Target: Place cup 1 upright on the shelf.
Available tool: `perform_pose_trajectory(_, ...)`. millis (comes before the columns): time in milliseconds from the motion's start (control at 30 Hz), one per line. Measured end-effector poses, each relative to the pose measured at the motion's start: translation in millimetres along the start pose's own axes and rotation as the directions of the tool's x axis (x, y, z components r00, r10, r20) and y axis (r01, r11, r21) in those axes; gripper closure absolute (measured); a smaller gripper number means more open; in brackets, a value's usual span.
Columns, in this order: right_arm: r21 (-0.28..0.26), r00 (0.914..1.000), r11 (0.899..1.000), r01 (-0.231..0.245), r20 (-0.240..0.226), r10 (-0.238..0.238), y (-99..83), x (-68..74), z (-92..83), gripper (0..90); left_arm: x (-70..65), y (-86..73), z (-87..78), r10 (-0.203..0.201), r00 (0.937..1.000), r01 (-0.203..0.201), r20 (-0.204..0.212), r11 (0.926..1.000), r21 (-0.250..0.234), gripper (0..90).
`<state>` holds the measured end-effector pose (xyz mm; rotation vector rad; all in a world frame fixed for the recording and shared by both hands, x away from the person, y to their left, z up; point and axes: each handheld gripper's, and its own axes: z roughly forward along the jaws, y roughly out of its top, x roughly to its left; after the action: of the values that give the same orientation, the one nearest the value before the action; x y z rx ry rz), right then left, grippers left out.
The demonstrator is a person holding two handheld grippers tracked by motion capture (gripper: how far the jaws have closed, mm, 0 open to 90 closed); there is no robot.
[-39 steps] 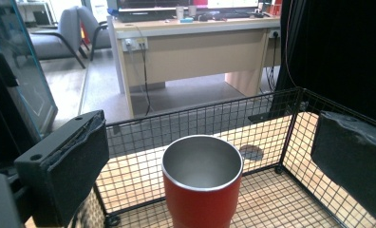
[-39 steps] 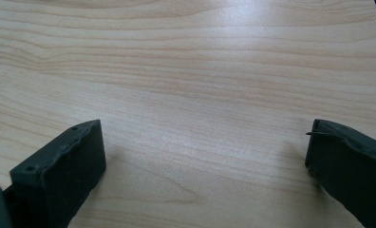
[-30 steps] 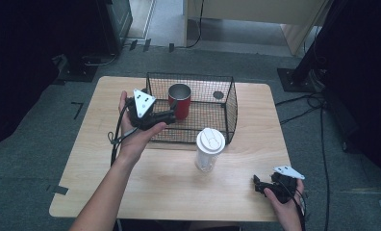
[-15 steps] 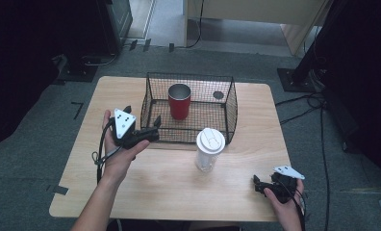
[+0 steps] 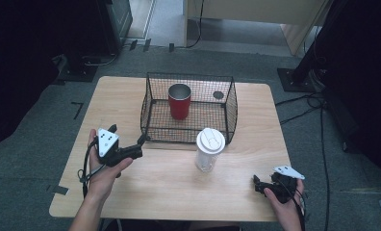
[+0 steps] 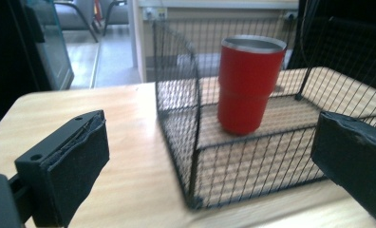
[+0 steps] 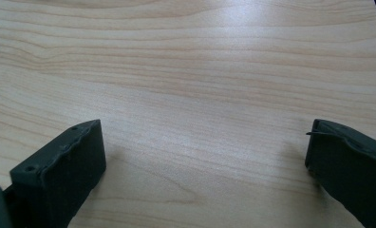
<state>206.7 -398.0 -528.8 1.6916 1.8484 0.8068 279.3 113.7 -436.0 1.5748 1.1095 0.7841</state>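
Note:
A red metal tumbler [image 5: 179, 101] stands upright inside a black wire basket [image 5: 229, 113] at the middle of the table. In the left gripper view the tumbler [image 6: 249, 83] is behind the basket's near corner [image 6: 186, 142]. My left gripper [image 5: 140, 147] is open and empty, just outside the basket's front left corner, and its jaws [image 6: 214, 147] stand wide apart. A white lidded cup [image 5: 210, 149] stands on the table in front of the basket. My right gripper [image 5: 259, 185] rests open near the front right edge, with bare wood between its jaws [image 7: 205, 156].
A small dark round thing [image 5: 218, 95] lies in the basket's back right corner. The wooden table [image 5: 164, 187] has free room at the front and the left. Cables and dark stands are on the floor around it.
My left gripper has drawn back from the basket, towards the front left of the table, with nothing in it. The right gripper has stayed where it was.

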Motion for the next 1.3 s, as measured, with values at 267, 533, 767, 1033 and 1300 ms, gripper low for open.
perform_pose_trajectory(267,0.0,1.0,1.0,0.0,0.0,0.0,0.0,0.0,0.0,0.0,16.4,-31.6,-12.5,-0.004,0.9997,0.006,-0.024,0.9984,0.056,0.0)
perform_pose_trajectory(533,0.0,1.0,1.0,0.0,0.0,0.0,0.0,0.0,0.0,0.0,30.2,-59.8,-25.6,-0.001,0.9989,0.006,-0.046,0.9932,0.116,0.0)
perform_pose_trajectory(767,0.0,1.0,1.0,-0.006,0.006,0.006,0.0,-0.2,0.0,0.0,42.9,-82.7,-32.3,-0.007,0.9985,0.017,-0.055,0.9826,0.185,0.3)
perform_pose_trajectory(1033,0.0,1.0,1.0,-0.006,0.006,0.006,0.0,-0.2,0.0,0.0,53.3,-91.0,-40.6,-0.013,0.9977,0.029,-0.066,0.9655,0.259,0.3)
perform_pose_trajectory(1300,-0.001,1.0,1.0,-0.006,0.006,0.006,0.0,-0.2,0.0,0.0,63.1,-93.7,-42.4,0.019,0.9964,0.015,-0.083,0.9216,0.388,0.2)
